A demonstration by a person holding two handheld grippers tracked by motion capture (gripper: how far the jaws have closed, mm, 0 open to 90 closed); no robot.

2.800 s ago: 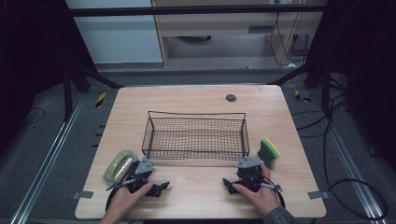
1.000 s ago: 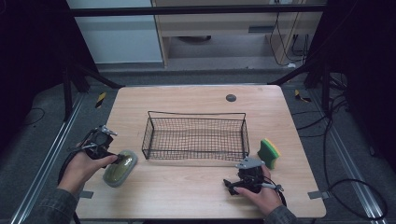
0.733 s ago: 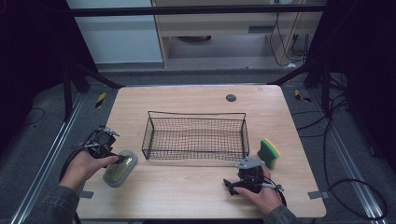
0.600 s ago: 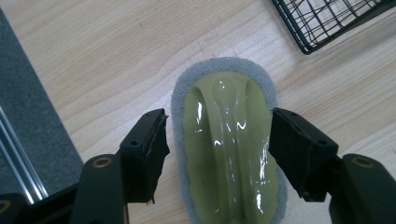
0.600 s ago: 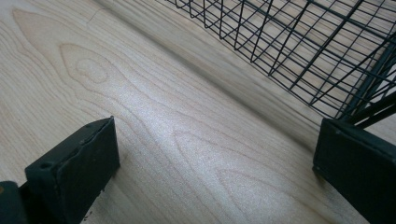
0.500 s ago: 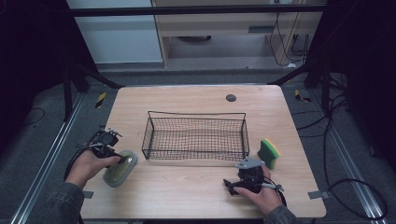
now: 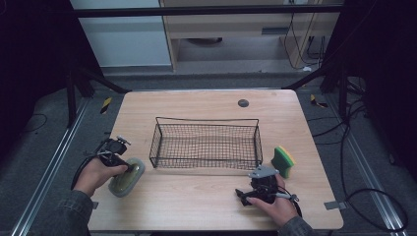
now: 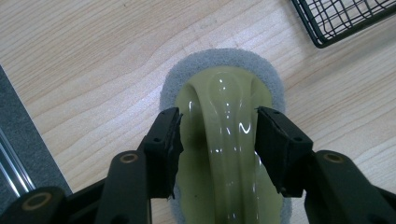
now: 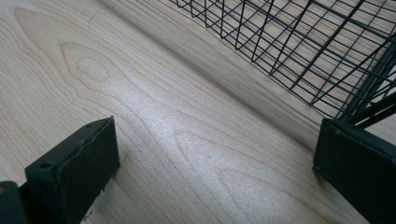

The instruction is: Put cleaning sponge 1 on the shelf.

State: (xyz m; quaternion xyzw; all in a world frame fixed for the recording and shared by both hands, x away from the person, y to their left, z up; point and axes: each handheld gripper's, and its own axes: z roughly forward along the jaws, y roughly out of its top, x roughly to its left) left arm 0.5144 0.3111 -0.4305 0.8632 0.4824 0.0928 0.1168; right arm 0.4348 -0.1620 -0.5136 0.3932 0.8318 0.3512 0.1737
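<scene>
An olive-green scrubber [image 7: 127, 178] with a glossy arched handle and a grey pad lies flat at the table's left front. My left gripper [image 7: 129, 169] comes down over it. In the left gripper view the scrubber [image 8: 223, 88] runs up between the two jaws of this gripper [image 8: 218, 123]. The jaws have just been closing and stand close on either side of the handle, with a thin gap still showing on the left. My right gripper [image 7: 242, 195] rests low on the table at the front right. Its jaws [image 9: 215, 154] are open over bare wood.
A black wire basket [image 7: 206, 120] stands empty in the middle of the table, its corner near both grippers [image 8: 341, 18] [image 9: 289, 46]. A green and yellow sponge [image 7: 283, 161] stands on edge right of the basket. A small dark disc [image 7: 243, 103] lies at the back.
My left hand has come down and in from the table's left edge onto the scrubber. The right hand and its gripper have not moved.
</scene>
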